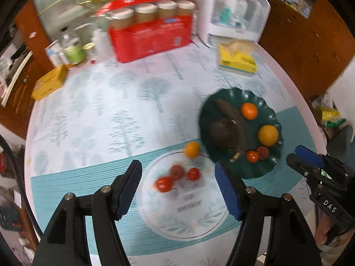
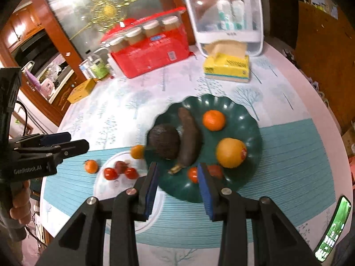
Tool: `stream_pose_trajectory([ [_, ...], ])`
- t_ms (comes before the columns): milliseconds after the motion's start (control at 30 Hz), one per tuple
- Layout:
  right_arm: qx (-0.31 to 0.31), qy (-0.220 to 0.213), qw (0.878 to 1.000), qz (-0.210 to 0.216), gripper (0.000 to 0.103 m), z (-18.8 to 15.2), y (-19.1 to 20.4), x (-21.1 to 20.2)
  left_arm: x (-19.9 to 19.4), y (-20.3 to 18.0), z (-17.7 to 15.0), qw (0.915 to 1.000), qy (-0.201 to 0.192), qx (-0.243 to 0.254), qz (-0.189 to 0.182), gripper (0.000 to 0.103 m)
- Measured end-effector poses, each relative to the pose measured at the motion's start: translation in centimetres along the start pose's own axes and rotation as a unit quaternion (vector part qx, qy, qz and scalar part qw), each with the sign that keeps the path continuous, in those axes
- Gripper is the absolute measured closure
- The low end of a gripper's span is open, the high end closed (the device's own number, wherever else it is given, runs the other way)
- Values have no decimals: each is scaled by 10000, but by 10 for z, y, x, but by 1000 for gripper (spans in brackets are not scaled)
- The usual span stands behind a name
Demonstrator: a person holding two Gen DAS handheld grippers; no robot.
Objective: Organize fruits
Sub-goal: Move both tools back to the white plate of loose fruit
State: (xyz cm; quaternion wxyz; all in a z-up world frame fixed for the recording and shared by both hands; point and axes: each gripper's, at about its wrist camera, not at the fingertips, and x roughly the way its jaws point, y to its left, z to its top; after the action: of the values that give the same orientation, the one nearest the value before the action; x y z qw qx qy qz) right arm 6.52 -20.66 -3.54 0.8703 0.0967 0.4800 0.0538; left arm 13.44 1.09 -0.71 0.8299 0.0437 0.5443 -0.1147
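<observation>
A dark green scalloped plate (image 1: 261, 168) (image 2: 250, 177) holds a dark avocado (image 1: 224, 133) (image 2: 164, 141), a blackened banana (image 2: 188, 139), a mandarin (image 1: 249, 110) (image 2: 213, 120), a yellow-orange fruit (image 1: 268, 135) (image 2: 230, 153) and small red tomatoes (image 1: 252, 156). A clear glass plate (image 1: 184, 228) (image 2: 102, 188) holds three small red fruits (image 1: 176, 175) (image 2: 121, 170). A small orange (image 1: 192, 149) (image 2: 137, 151) sits at its far rim; another (image 2: 91, 166) lies on the cloth. My left gripper (image 1: 178, 190) is open above the glass plate. My right gripper (image 2: 178, 188) is open over the green plate's near edge.
A red pack of jars (image 1: 150, 33) (image 2: 150, 51), a white clear-fronted storage box (image 1: 233, 13) (image 2: 226, 20), a yellow tissue box (image 1: 237, 59) (image 2: 226, 67), bottles (image 1: 71, 48) and a yellow carton (image 1: 48, 82) stand along the round table's far side.
</observation>
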Motion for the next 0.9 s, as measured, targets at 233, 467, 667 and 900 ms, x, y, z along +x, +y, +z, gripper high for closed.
stream_pose_trajectory([
  [233, -400, -171, 9989, 167, 67, 4, 58, -9, -31, 61, -16, 9981, -372, -318, 377, 33],
  [467, -763, -95, 9966, 280, 67, 0, 105, 9, -10, 104, -40, 9975, -161, -522, 459, 33],
  [667, -837, 284, 9953, 393, 67, -13, 126, 51, 33, 121, -62, 9973, 204, -570, 420, 33],
  [900, -733, 866, 9923, 501, 67, -37, 139, 108, 79, 131, -73, 9963, 593, -609, 149, 33],
])
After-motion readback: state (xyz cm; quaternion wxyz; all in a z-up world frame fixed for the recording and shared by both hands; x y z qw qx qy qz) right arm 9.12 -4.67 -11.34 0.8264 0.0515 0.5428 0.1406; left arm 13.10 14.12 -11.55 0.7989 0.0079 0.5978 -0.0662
